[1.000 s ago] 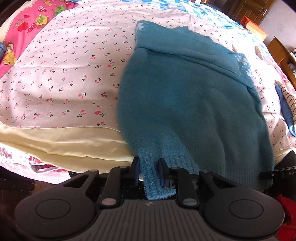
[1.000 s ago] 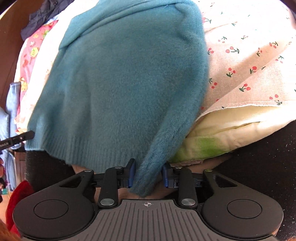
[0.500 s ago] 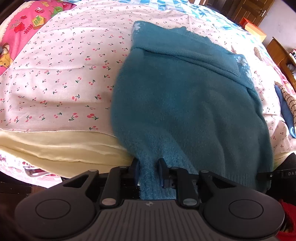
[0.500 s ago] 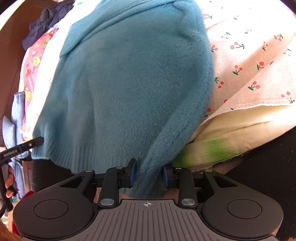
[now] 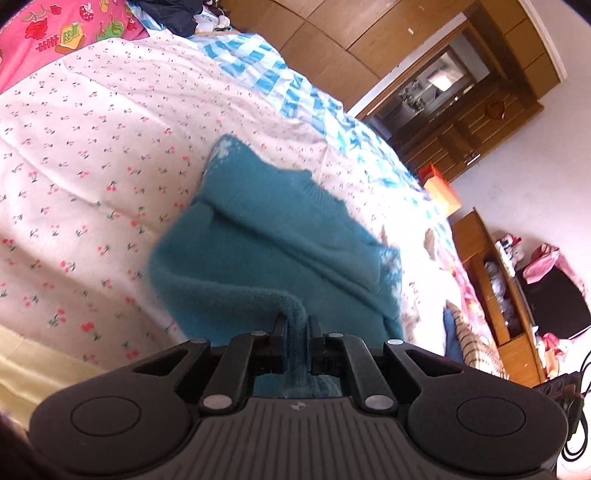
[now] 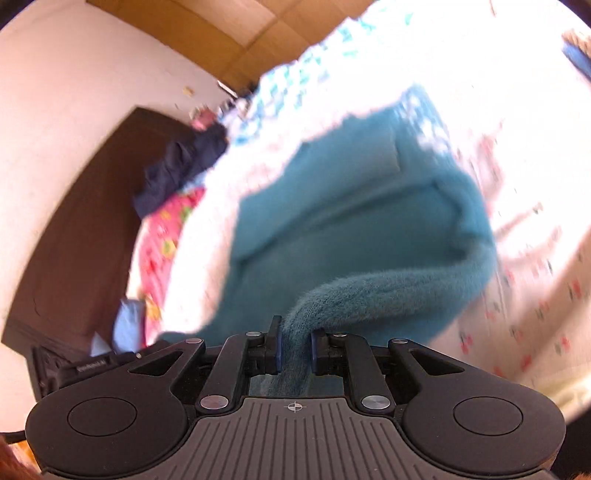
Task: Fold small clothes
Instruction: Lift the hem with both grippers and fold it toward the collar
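A fluffy teal sweater (image 5: 258,251) lies on the cherry-print bedsheet (image 5: 92,166), its near part lifted off the bed. My left gripper (image 5: 295,321) is closing tight on a bunched strip at the sweater's near left edge, and the pads press on the knit. In the right wrist view the sweater (image 6: 332,221) is blurred by motion. My right gripper (image 6: 295,328) is closing on a rolled strip that runs down from the sweater's right side, with fabric squeezed between the pads. Both grippers point down at a slant over the bed's near edge.
A pink cartoon-print cover (image 5: 55,33) and dark clothes (image 5: 173,18) lie at the head of the bed, by a dark headboard (image 6: 74,221). Wooden cabinets (image 5: 461,122), an orange box (image 5: 439,184) and a low shelf (image 5: 498,295) stand to the right. A striped cloth (image 5: 476,347) lies at the bed's right edge.
Both grippers have shut on the sweater's near strips, risen and tilted upward. The sweater's near edge has come up off the bed's side, and the room beyond the bed has come into view.
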Available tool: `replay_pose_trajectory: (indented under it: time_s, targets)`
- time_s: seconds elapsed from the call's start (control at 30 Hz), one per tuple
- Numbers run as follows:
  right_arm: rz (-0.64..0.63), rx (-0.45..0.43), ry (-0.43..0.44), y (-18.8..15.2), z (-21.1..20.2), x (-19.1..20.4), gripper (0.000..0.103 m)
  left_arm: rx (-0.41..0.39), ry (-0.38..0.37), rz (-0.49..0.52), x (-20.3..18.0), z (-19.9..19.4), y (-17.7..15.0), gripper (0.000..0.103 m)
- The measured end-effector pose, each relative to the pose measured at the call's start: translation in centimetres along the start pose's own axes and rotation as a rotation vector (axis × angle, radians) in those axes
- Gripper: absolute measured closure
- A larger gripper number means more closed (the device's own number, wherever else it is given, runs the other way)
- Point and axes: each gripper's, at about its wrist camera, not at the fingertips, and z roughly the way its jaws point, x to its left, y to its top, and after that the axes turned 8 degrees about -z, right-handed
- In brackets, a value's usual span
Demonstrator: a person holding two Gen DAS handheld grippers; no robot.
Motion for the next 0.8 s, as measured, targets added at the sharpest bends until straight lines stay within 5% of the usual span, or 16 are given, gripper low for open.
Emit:
replay_pose_trajectory:
  time_s: [0.23,0.37,0.57,0.8]
  targets:
    - [0.001,-0.198,0.003,6.1,1.0,0.5,0.089,-0.132,-0.090,-0.036,-1.6,3.7,5.7,0.090]
    - [0.036,-0.287,-0.057,9.5,2.7,-0.9,0.089,-0.229,-0.078,-0.038,-2.3,6.7,9.2,0.089]
    - [0.156,-0.336,-0.166,13.0,7.8,-5.0,0.089,-0.294,0.028,-0.033,-1.2,13.9,13.4,0.089]
    - [0.245,-0.301,-0.262,14.9,13.2,-9.4,0.086,-0.264,0.189,-0.040,1.6,20.5,14.7,0.089]
